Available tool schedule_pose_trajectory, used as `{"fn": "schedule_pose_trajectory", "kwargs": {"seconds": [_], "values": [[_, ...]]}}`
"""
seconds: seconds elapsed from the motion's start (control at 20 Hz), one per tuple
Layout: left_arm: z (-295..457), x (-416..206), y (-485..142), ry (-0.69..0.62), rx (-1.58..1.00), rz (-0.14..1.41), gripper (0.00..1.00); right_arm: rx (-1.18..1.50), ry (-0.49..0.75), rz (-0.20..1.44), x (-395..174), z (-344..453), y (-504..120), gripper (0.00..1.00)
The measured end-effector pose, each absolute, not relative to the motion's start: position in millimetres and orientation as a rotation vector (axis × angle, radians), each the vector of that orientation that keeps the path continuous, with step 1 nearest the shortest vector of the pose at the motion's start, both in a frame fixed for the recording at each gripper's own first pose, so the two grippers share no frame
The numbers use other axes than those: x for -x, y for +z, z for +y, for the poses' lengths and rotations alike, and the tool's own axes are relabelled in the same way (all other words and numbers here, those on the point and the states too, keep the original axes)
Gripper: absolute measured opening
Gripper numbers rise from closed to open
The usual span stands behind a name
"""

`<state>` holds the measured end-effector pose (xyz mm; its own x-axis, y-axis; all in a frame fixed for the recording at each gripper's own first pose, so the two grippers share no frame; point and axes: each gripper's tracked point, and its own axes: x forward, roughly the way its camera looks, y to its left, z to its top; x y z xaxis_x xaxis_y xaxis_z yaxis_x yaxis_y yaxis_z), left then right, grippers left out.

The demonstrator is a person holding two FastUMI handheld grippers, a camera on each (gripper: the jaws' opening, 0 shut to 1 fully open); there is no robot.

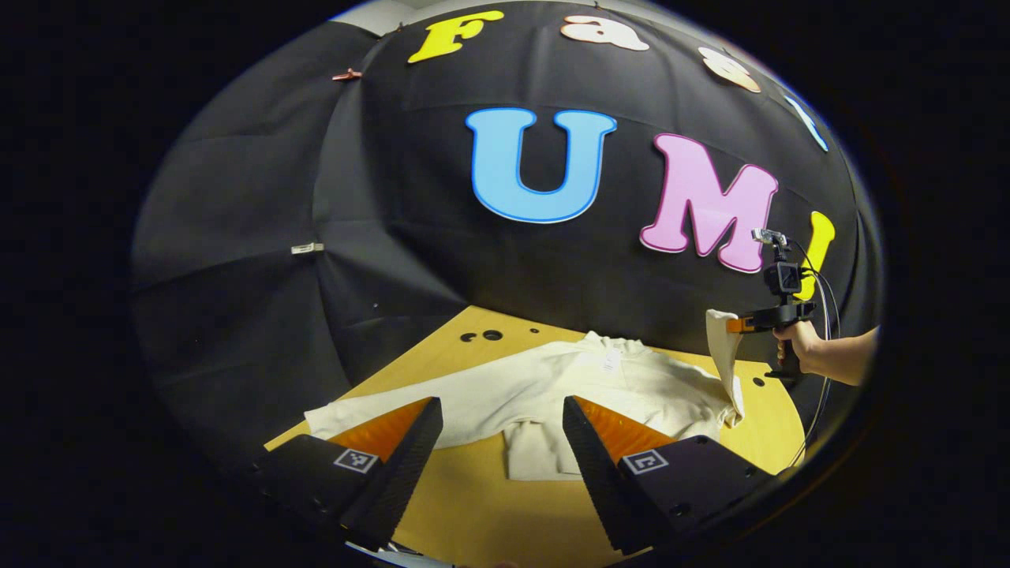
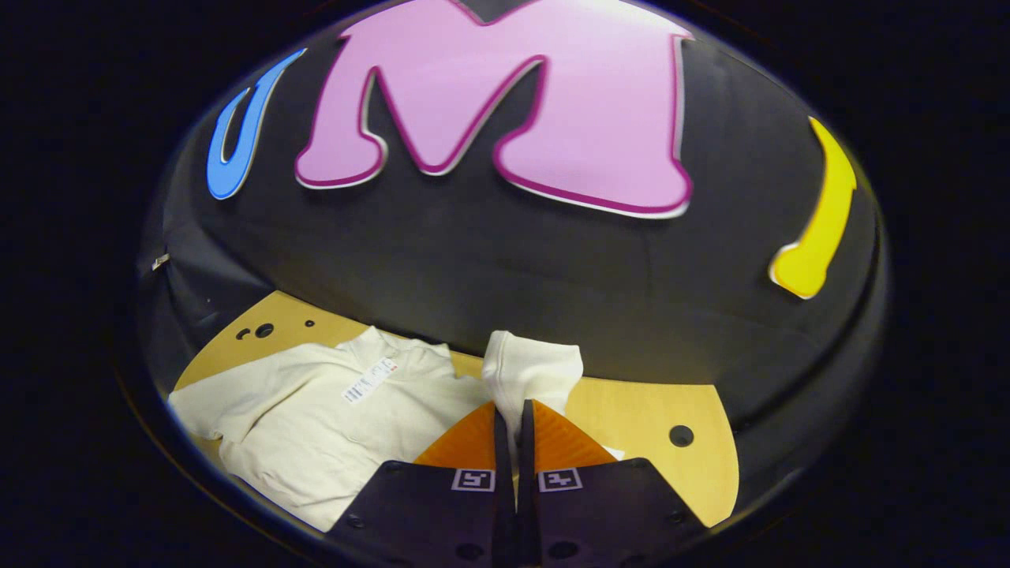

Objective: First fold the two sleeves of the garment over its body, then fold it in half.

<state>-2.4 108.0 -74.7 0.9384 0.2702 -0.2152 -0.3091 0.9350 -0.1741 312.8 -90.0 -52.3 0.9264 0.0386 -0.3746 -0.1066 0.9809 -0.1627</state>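
A cream long-sleeved garment lies flat on the wooden table, collar toward the back wall. My left gripper hovers open above the table's near side, in front of the garment's hem, holding nothing. Farther right in the left gripper view, a hand holds the right gripper, which lifts the garment's right sleeve off the table. In the right gripper view, my right gripper is shut on the sleeve, whose cuff stands up past the fingertips. The garment's body with a white tag lies to the left.
The table's curved edge runs close on the right, and small holes are drilled in the table near the back left. The black cloth wall rises directly behind the table.
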Motion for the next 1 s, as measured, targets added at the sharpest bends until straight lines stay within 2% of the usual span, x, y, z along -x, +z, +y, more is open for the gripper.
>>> {"fn": "schedule_pose_trajectory", "kwargs": {"seconds": [0.3,0.8,0.85,0.9,0.95,1.0], "values": [[147,13,-89,0.378,0.255,0.207,0.96,0.244,0.207,0.353,-344,38,-56,0.05],[197,26,-111,0.467,0.219,0.236,0.96,0.284,0.388,0.439,-342,214,-134,0.05],[200,26,-116,0.477,0.220,0.241,0.96,0.281,0.389,0.453,-343,224,-143,0.15],[203,28,-121,0.486,0.216,0.249,0.96,0.276,0.387,0.464,-342,235,-150,0.05],[206,29,-126,0.492,0.209,0.257,0.96,0.271,0.389,0.471,-342,244,-157,0.15],[209,28,-131,0.497,0.199,0.267,0.96,0.271,0.389,0.482,-342,251,-163,0.05]]}}
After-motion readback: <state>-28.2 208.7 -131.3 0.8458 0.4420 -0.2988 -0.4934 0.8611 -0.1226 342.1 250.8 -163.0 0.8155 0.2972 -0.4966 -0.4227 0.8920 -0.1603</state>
